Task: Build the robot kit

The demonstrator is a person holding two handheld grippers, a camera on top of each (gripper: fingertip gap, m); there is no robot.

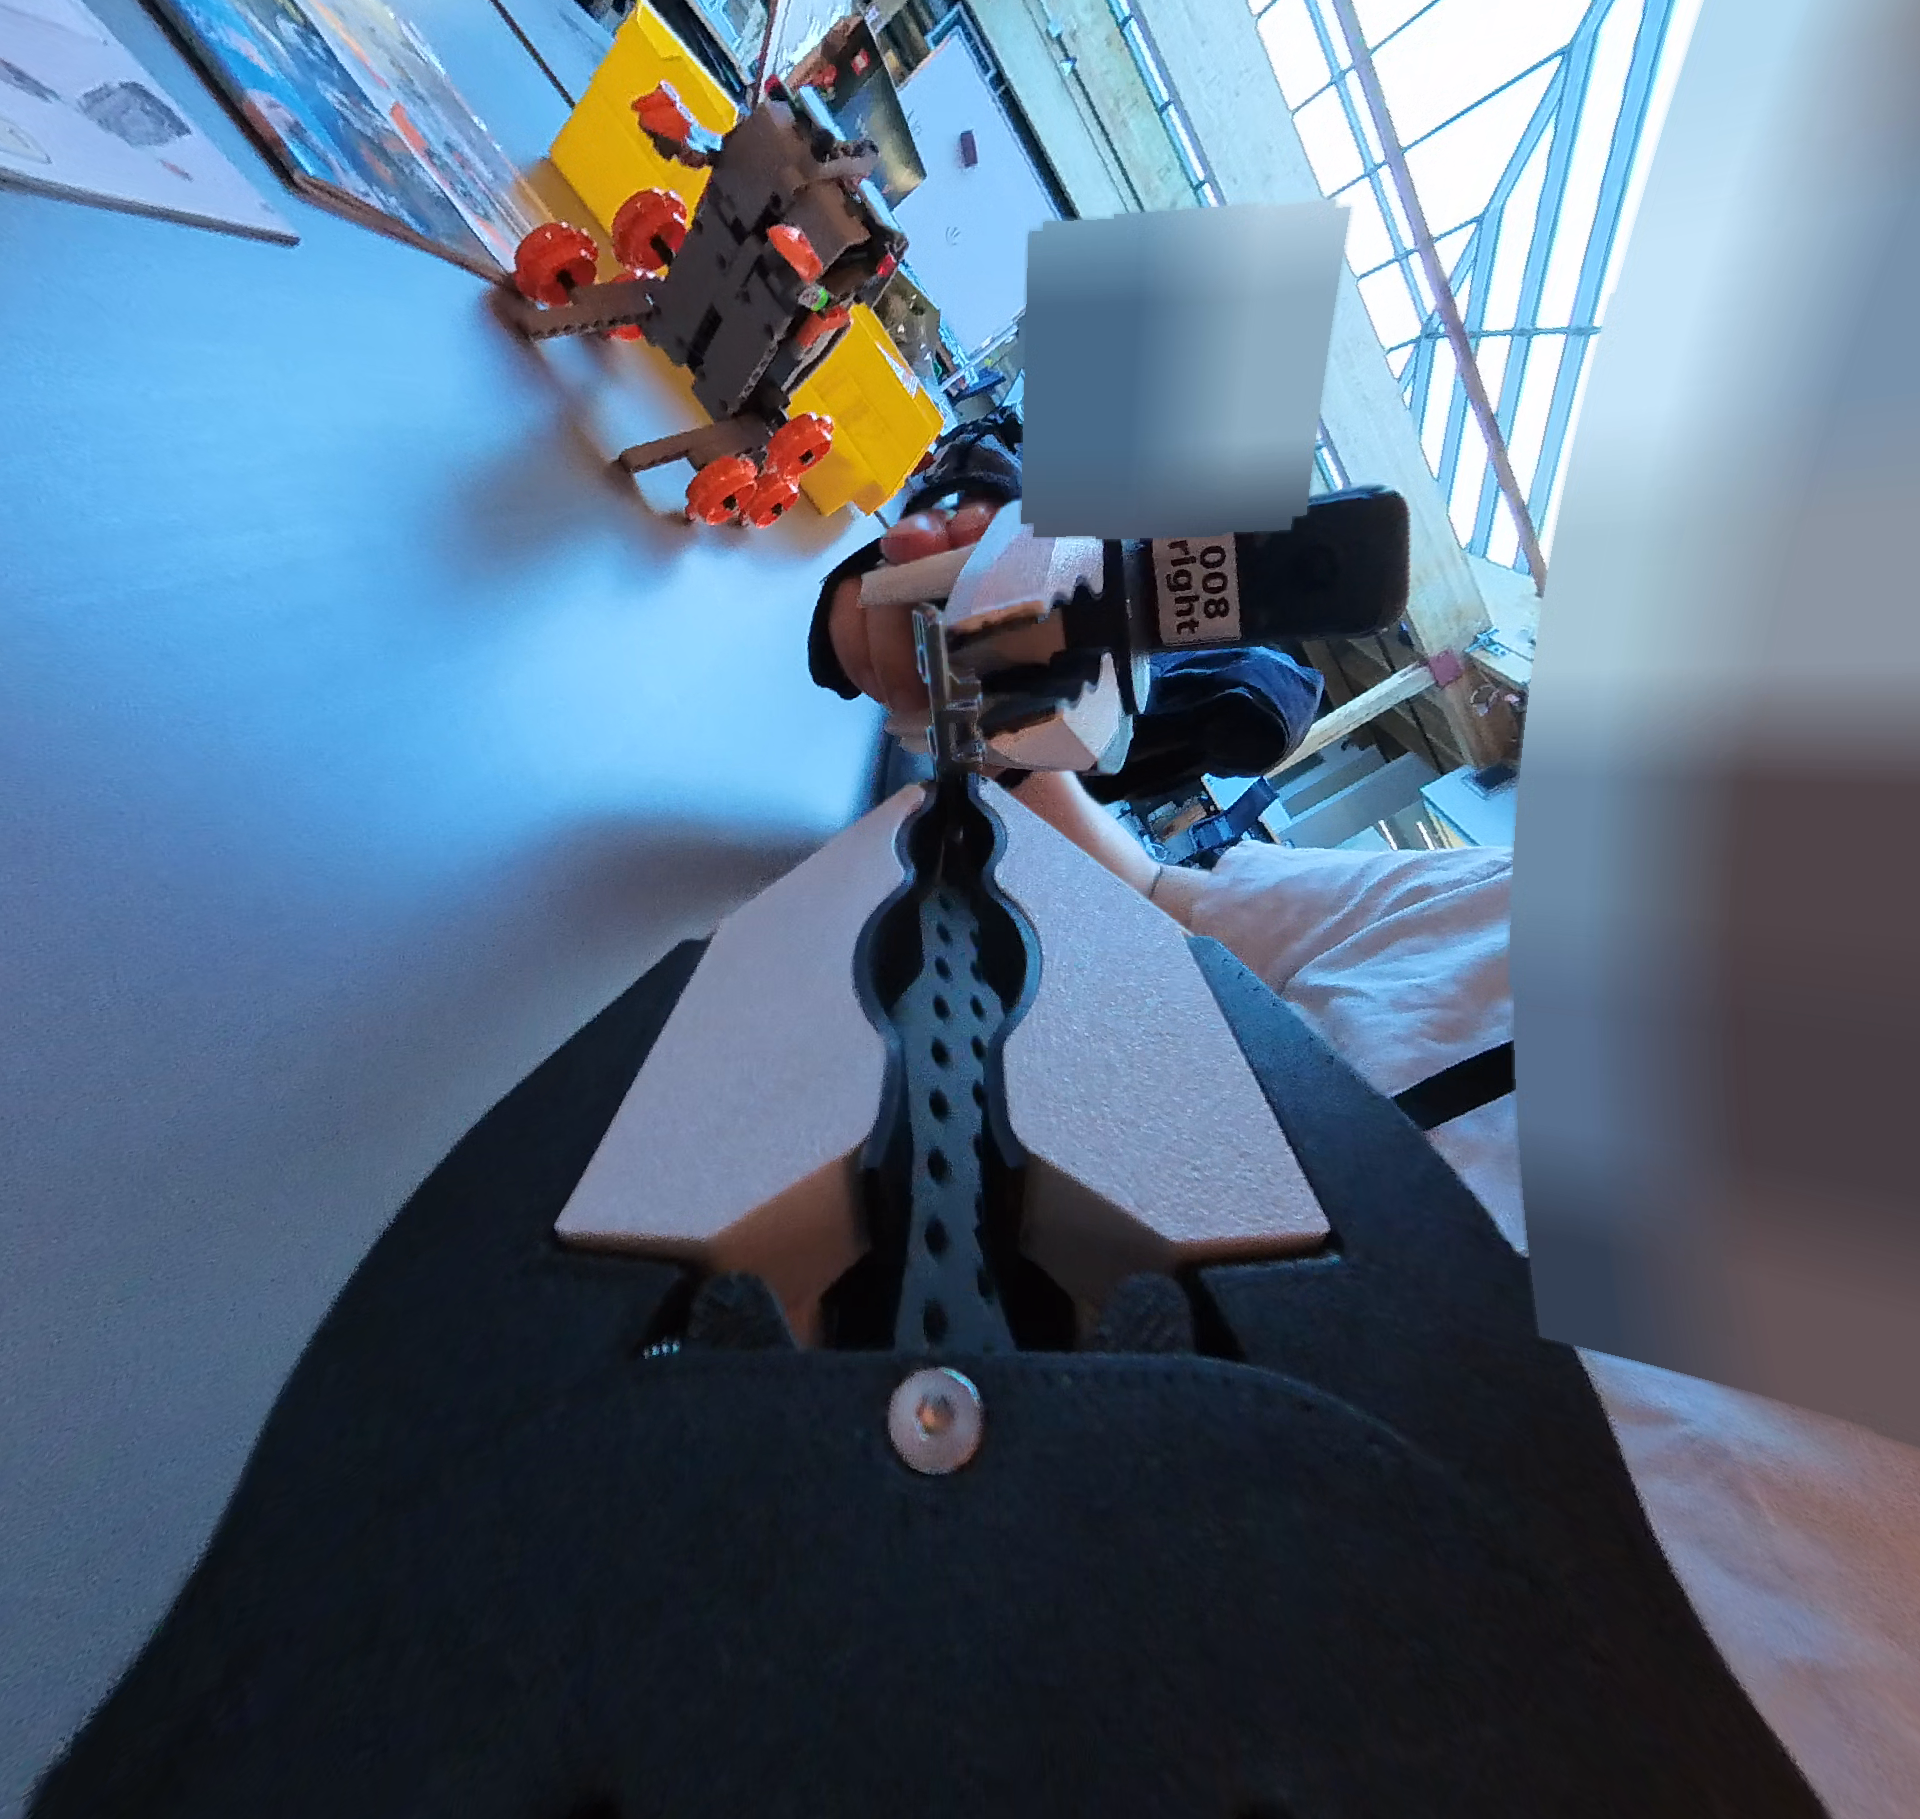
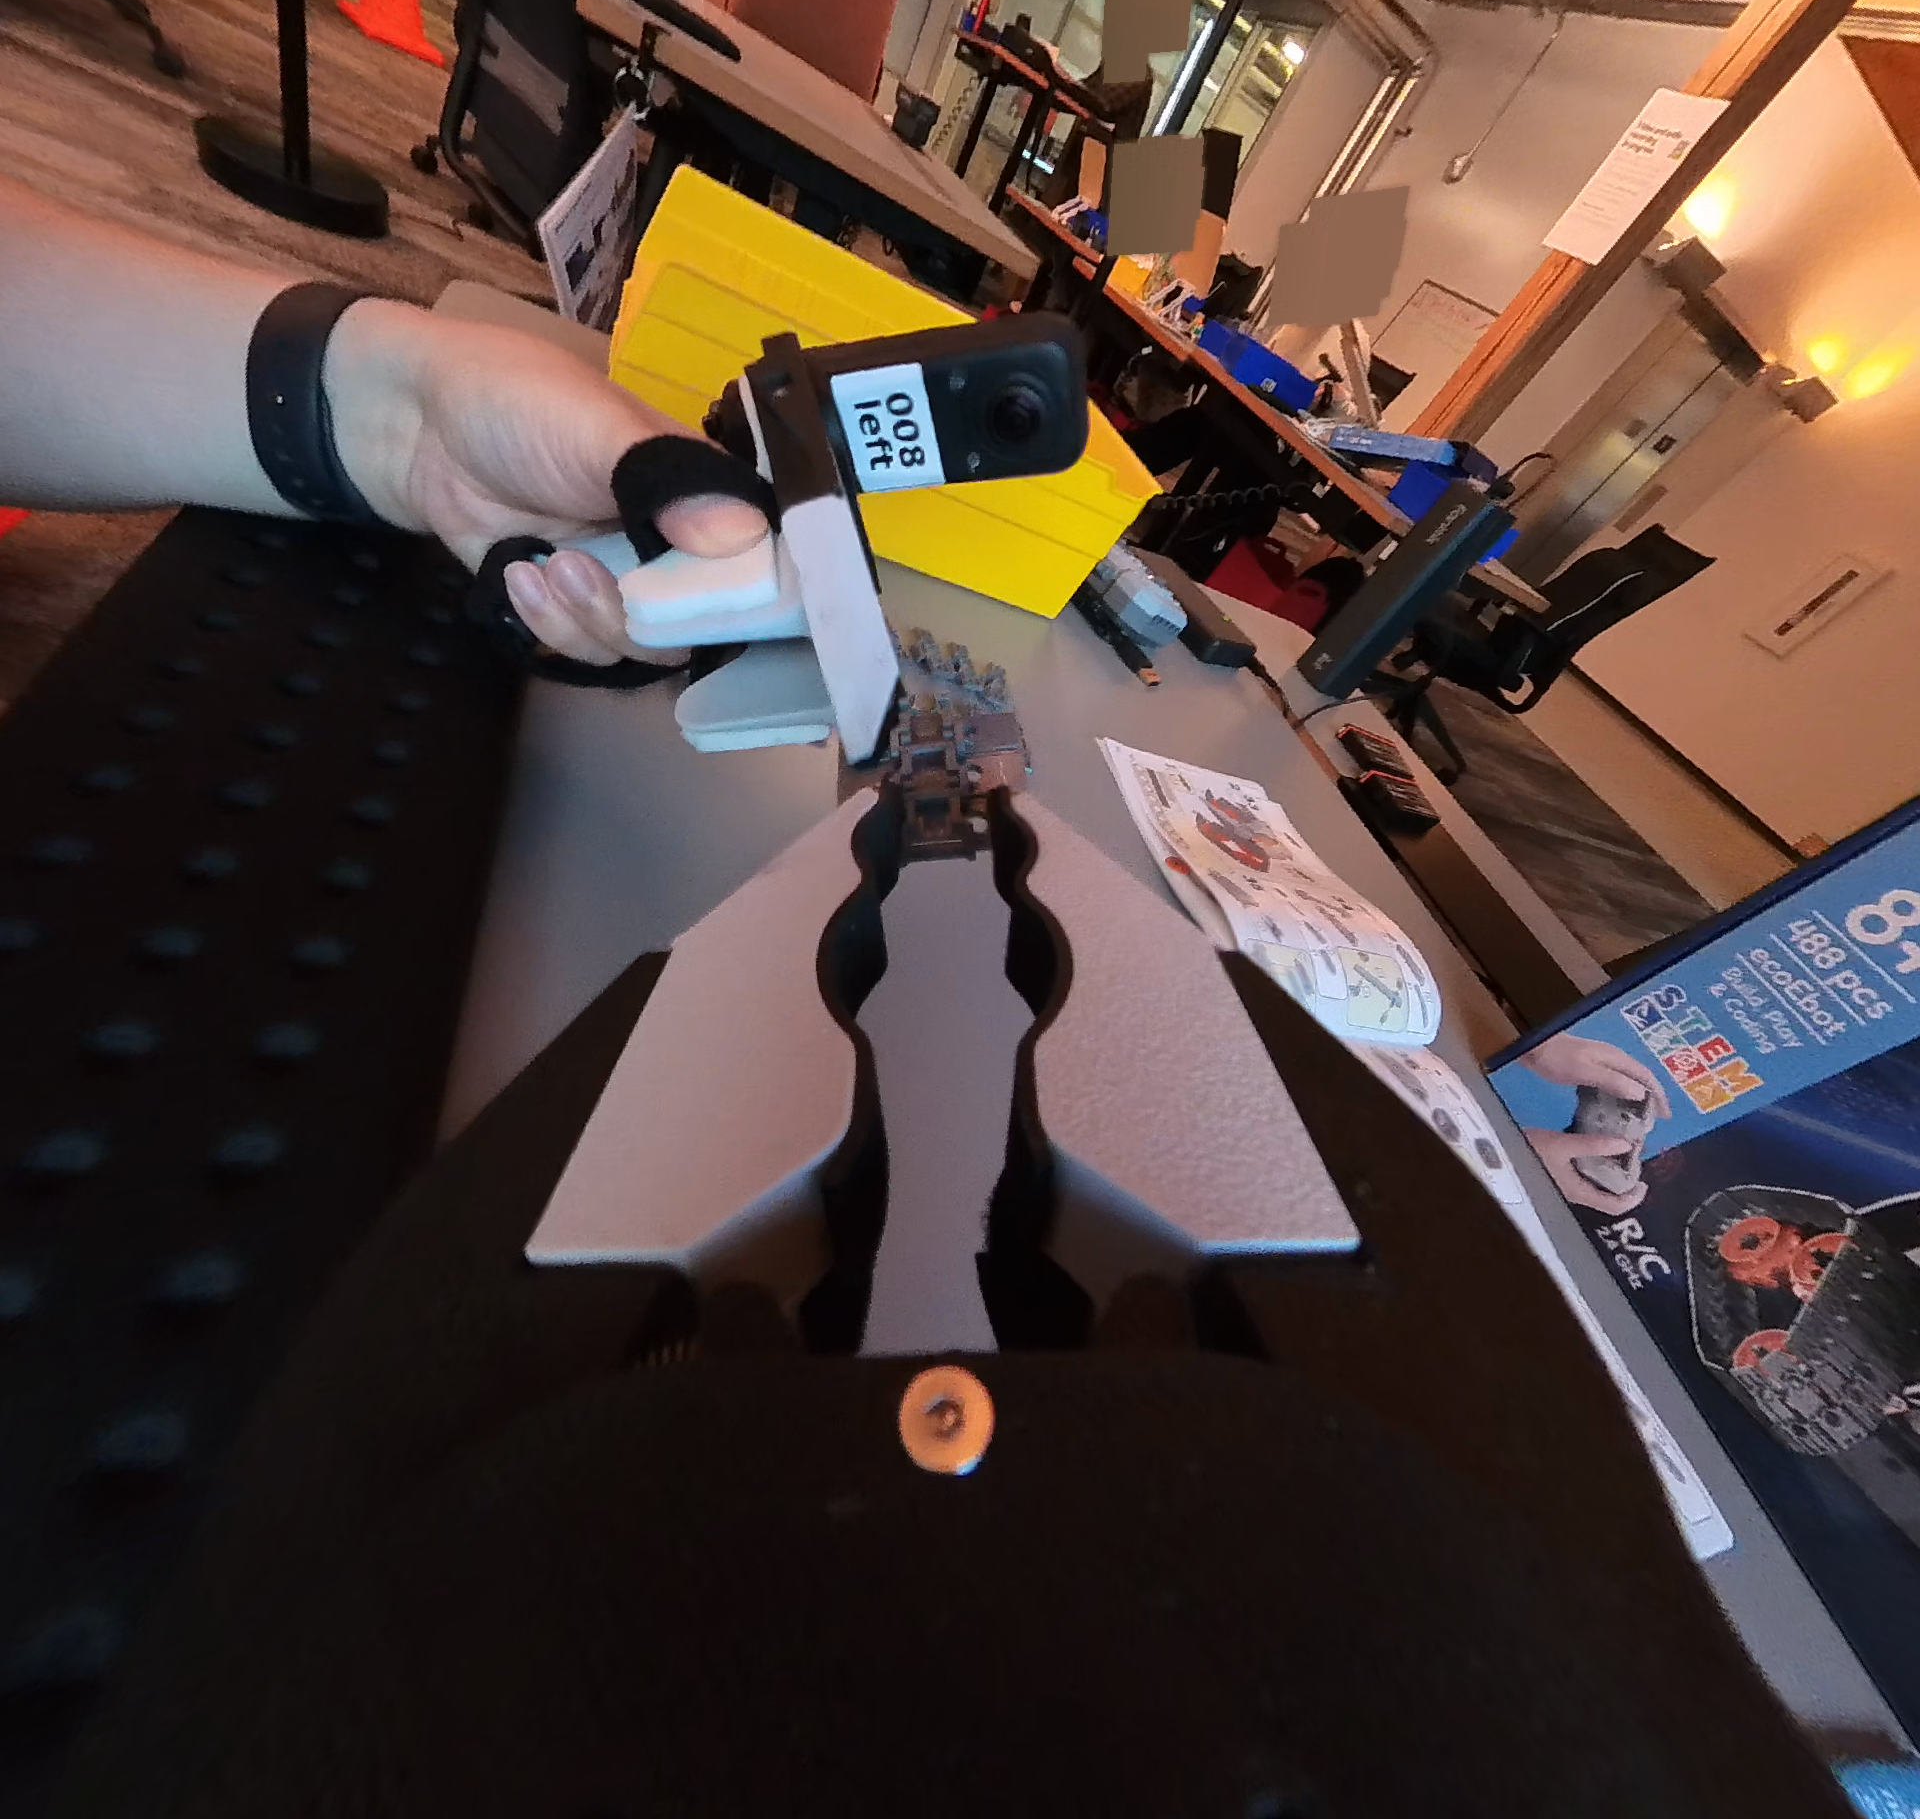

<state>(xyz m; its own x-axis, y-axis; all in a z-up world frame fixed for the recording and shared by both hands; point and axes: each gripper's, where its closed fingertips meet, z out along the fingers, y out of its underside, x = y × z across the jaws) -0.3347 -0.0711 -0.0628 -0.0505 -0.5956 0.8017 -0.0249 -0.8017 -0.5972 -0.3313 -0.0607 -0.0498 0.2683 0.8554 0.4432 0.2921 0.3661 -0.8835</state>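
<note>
Fingers (image 1: 790, 1021) of the left gripper (image 1: 945, 803) are pressed together on a black perforated plastic beam (image 1: 940, 1042), which runs lengthwise down the slot between them, so the beam is kept straight and in line with the gripper. The beam's far end meets a small grey-brown block assembly (image 2: 940, 793). That assembly is pinched at its near edge between the tips of the right gripper (image 2: 935, 819). The right fingers (image 2: 748, 1042) stand apart farther back only because their inner faces are scalloped.

The two grippers face each other above the grey surface (image 2: 675, 834), on the near side of the yellow plastic bin (image 2: 790, 315). The two held pieces touch at the point where the tips converge. Judged from this pose, each piece is steadied by one gripper so that the joint between them stays in view of both cameras. A person's hand (image 2: 499, 460), with a black band on the wrist, holds the left gripper from the bin's left.

A dark tracked vehicle model with orange wheels (image 1: 748, 283) rests on the surface directly in front of the bin, well apart from the grippers. To the right of the bin, in the right wrist view, an open illustrated booklet (image 2: 1299, 917) lies flat. A blue cardboard box (image 2: 1766, 1146) stands beyond the booklet, farther right of the bin.
</note>
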